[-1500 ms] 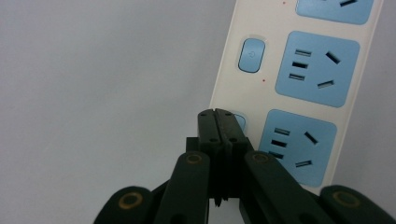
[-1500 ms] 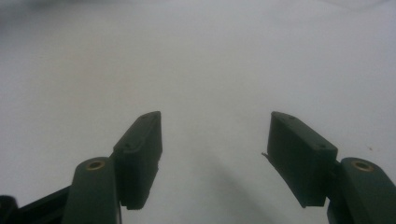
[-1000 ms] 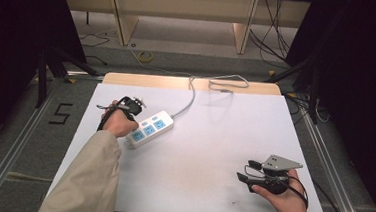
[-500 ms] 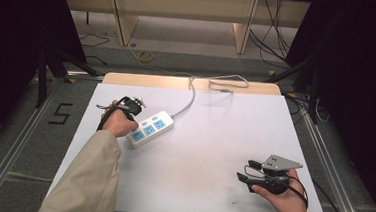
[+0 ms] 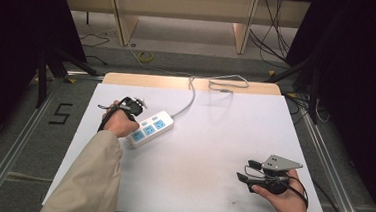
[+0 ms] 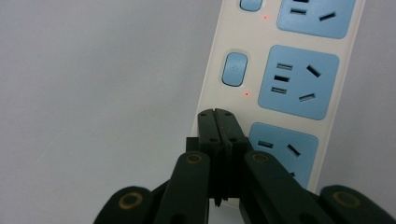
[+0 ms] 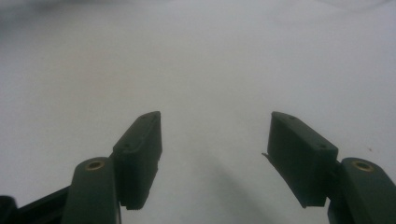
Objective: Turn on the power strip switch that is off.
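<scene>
A white power strip [image 5: 150, 128] with blue sockets lies on the white table [image 5: 224, 133], left of the middle. My left gripper [image 5: 134, 113] is over its near-left end, held by a hand in a beige sleeve. In the left gripper view that gripper [image 6: 218, 114] is shut with nothing between its jaws. Its tip sits at the edge of the power strip [image 6: 280, 79], just below a blue switch [image 6: 234, 69] and a small red light [image 6: 246, 94]. My right gripper [image 5: 244, 171] rests near the table's front right. In the right gripper view it [image 7: 215, 126] stands open over bare tabletop.
The strip's grey cable [image 5: 190, 97] runs to the far edge of the table and loops along a wooden ledge [image 5: 127, 78]. Beyond the table there are floor cables and shelf legs. Metal rails run along both sides of the table.
</scene>
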{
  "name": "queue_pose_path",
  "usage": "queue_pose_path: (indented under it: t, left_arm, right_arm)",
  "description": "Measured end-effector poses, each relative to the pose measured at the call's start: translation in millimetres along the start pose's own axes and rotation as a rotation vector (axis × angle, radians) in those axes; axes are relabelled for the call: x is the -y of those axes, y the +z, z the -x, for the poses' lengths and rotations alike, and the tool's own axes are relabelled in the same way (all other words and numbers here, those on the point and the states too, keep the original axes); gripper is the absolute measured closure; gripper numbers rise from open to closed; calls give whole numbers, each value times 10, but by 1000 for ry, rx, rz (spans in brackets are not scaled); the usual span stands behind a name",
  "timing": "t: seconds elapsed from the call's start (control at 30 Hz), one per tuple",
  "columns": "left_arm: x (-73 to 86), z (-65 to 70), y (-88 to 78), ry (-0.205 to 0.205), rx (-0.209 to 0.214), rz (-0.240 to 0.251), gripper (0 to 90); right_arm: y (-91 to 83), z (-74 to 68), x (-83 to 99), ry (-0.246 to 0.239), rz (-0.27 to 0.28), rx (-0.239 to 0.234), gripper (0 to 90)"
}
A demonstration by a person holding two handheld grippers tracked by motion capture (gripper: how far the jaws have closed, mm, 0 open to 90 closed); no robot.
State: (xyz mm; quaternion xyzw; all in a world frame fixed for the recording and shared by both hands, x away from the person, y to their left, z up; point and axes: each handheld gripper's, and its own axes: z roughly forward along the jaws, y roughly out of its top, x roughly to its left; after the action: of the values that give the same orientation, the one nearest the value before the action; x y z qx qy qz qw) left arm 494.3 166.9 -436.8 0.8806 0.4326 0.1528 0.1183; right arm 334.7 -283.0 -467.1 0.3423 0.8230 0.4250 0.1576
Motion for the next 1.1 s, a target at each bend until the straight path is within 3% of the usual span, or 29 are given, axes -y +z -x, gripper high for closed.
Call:
queue_pose_path:
  t: [1.0,1.1]
  left_arm:
    - [-11,31,25,9,-20,-7,900]
    - [-11,32,25,31,-43,-18,900]
  right_arm:
    - [-2,-9,-3,-5,0,-2,362]
    - [-3,-9,-1,-5,0,-2,361]
